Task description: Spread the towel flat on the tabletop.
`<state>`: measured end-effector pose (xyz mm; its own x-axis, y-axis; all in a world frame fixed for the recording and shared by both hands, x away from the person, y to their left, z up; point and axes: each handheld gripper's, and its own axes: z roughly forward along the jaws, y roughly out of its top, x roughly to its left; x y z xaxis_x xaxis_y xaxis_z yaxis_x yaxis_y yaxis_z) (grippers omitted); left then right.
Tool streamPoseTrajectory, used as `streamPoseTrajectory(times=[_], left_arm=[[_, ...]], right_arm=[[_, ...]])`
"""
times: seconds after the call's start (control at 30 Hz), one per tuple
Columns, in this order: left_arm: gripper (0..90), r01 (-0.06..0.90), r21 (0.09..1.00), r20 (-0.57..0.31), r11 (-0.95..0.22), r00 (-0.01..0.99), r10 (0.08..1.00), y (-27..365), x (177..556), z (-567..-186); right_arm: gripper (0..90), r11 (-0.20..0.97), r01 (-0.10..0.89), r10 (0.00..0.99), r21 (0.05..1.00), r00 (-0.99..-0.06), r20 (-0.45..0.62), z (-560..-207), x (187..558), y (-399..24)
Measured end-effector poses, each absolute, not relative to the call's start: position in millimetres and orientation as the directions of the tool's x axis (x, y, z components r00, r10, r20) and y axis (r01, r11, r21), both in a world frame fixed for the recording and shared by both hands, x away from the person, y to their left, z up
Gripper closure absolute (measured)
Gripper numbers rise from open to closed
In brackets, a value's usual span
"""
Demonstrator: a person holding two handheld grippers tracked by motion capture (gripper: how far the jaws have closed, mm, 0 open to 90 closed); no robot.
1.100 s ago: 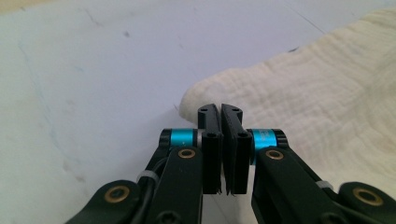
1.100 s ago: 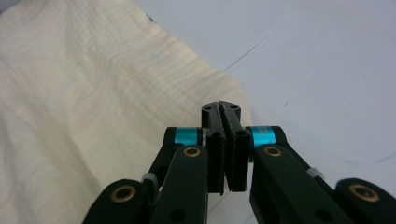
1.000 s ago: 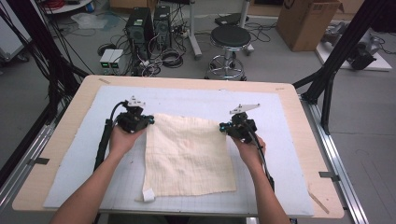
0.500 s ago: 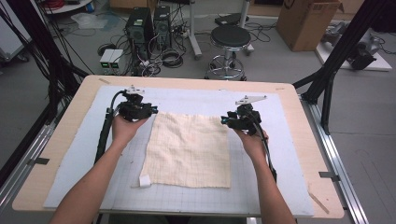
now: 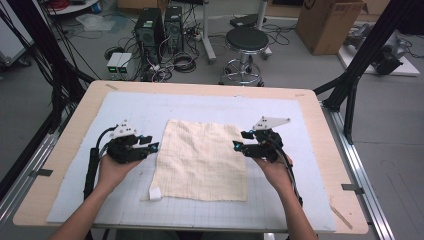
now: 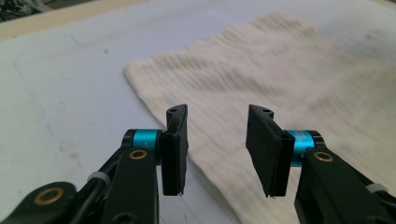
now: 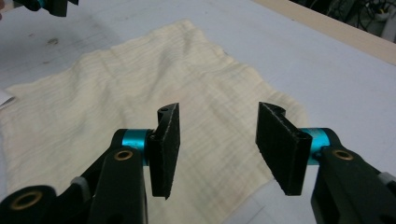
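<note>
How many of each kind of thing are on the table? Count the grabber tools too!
Cloth: 1
White tag on the cloth's corner: 1
Gripper tools: 2, the left gripper and the right gripper, both open
Total: 4

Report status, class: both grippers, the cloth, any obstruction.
Left hand-held gripper open at cloth's left edge. Right hand-held gripper open at right edge. Cloth flat on the mat, unheld. Nothing in the way.

Each black hand-held gripper [image 5: 153, 143] has cyan collars, brass pivots, ribbed pads [image 6: 265, 149] and a trailing cable.
</note>
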<state>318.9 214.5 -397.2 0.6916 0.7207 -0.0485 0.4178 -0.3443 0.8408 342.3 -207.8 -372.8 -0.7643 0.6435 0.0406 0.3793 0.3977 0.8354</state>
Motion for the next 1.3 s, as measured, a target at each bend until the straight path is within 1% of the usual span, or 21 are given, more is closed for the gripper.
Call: streamPoseTrajectory(times=[0.07, 0.2, 0.27, 0.37, 0.53, 0.63, 0.73, 0.87, 0.97, 1.07, 1.1, 1.13, 1.23, 1.3], left_arm=[[58.1, 0.402, 0.834, -0.029, -0.379, 0.716, 0.698, 213.5, 305.8, -401.6], [56.9, 0.37, 0.846, -0.033, -0.383, 0.755, 0.655, 212.7, 282.0, -411.0], [56.0, 0.369, 0.843, -0.035, -0.391, 0.763, 0.645, 212.7, 274.6, -417.0], [53.4, 0.375, 0.841, -0.049, -0.389, 0.77, 0.636, 213.3, 268.5, -423.4], [49.3, 0.373, 0.849, -0.075, -0.374, 0.786, 0.613, 214.5, 260.5, -423.5], [47.8, 0.371, 0.838, -0.071, -0.399, 0.8, 0.596, 215.5, 254.8, -428.8], [48.3, 0.37, 0.824, -0.059, -0.429, 0.809, 0.585, 213.3, 250.4, -433.8], [50.4, 0.388, 0.794, -0.058, -0.468, 0.815, 0.576, 208.9, 251.6, -439.0], [54.0, 0.39, 0.775, -0.053, -0.498, 0.824, 0.564, 206.7, 252.5, -441.6], [58.0, 0.398, 0.77, -0.061, -0.498, 0.824, 0.563, 206.4, 253.0, -442.3], [59.6, 0.397, 0.77, -0.059, -0.499, 0.823, 0.564, 206.6, 253.4, -442.5], [61.1, 0.397, 0.77, -0.057, -0.499, 0.822, 0.566, 206.5, 253.4, -442.5], [65.8, 0.385, 0.77, -0.035, -0.509, 0.822, 0.569, 205.8, 252.6, -442.9], [72.3, 0.383, 0.772, -0.035, -0.508, 0.823, 0.567, 205.9, 252.9, -443.2]], right_arm=[[46.8, 0.395, 0.374, 0.629, 0.839, -0.776, 0.049, -377.3, 331.0, -209.0], [46.0, 0.389, 0.358, 0.605, 0.849, -0.794, 0.058, -388.1, 309.5, -212.9], [46.0, 0.389, 0.352, 0.59, 0.851, -0.805, 0.063, -393.9, 301.0, -214.6], [45.7, 0.401, 0.359, 0.573, 0.843, -0.816, 0.074, -402.7, 291.0, -215.7], [44.1, 0.424, 0.363, 0.553, 0.83, -0.829, 0.081, -416.9, 278.0, -217.1], [44.1, 0.443, 0.371, 0.542, 0.816, -0.836, 0.087, -423.2, 272.4, -217.5], [44.5, 0.457, 0.381, 0.528, 0.804, -0.843, 0.1, -428.9, 267.3, -218.4], [47.8, 0.482, 0.383, 0.516, 0.788, -0.851, 0.098, -433.5, 262.7, -217.4], [52.1, 0.505, 0.382, 0.507, 0.774, -0.857, 0.093, -434.9, 261.9, -215.3], [55.3, 0.544, 0.39, 0.497, 0.743, -0.863, 0.089, -440.1, 263.2, -211.4], [55.7, 0.564, 0.393, 0.499, 0.726, -0.863, 0.08, -441.8, 263.2, -209.5], [57.1, 0.571, 0.379, 0.498, 0.729, -0.865, 0.059, -442.9, 262.5, -208.3], [61.1, 0.573, 0.377, 0.507, 0.728, -0.861, 0.047, -442.9, 262.3, -207.9], [65.0, 0.571, 0.379, 0.511, 0.728, -0.858, 0.046, -443.1, 263.1, -208.3]])
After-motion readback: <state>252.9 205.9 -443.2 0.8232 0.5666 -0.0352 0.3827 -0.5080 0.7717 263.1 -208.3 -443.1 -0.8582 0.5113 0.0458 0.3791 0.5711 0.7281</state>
